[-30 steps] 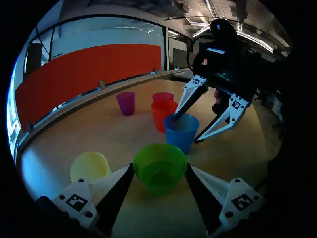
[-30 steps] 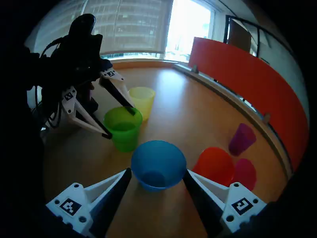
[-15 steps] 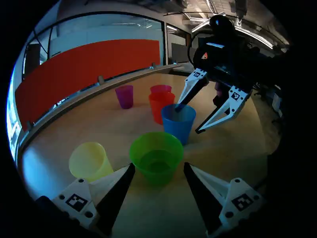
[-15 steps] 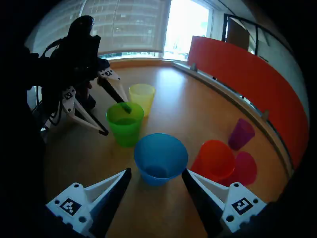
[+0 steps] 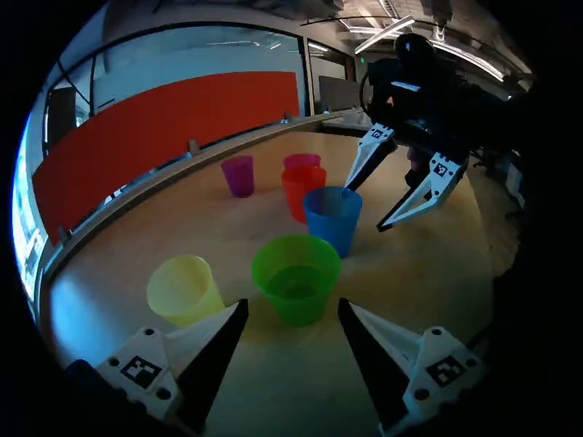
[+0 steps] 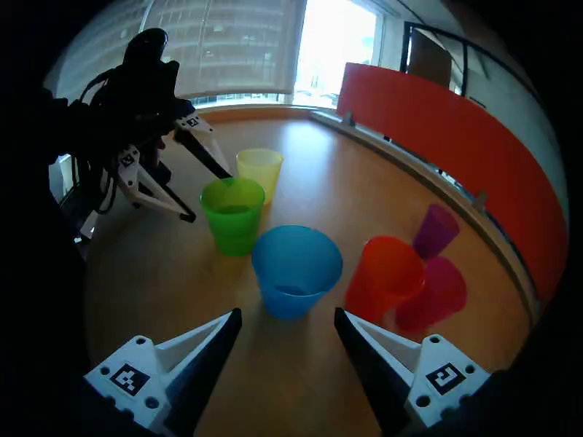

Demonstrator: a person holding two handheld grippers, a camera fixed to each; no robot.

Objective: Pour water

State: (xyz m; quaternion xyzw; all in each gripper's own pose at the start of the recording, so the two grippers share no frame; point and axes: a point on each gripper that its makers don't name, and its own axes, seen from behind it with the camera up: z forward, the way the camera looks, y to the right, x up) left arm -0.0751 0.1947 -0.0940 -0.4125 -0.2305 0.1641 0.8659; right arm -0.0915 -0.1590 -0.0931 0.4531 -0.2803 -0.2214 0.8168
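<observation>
**Two plastic cups on a wooden table [image 5: 415, 269]: green cup [image 5: 296, 277] near, blue cup [image 5: 332, 216] just beside it, farther off.**
Left gripper [image 5: 291, 304] and right gripper [image 6: 287, 312] both have fingers apart and hold nothing. Cups judged light, thin-walled, slick and crushable; grip gently at mid-wall. The left gripper view looks into the green cup, seemingly part-filled; the right gripper view looks into the blue.

Six cups [image 5: 296, 280] close together on table [image 5: 415, 273]

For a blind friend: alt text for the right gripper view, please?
Open tongs face a blue cup on a wooden table, apart from it. Behind stand a green cup and yellow cup; right, an orange cup, pink cup, purple cup.
</observation>
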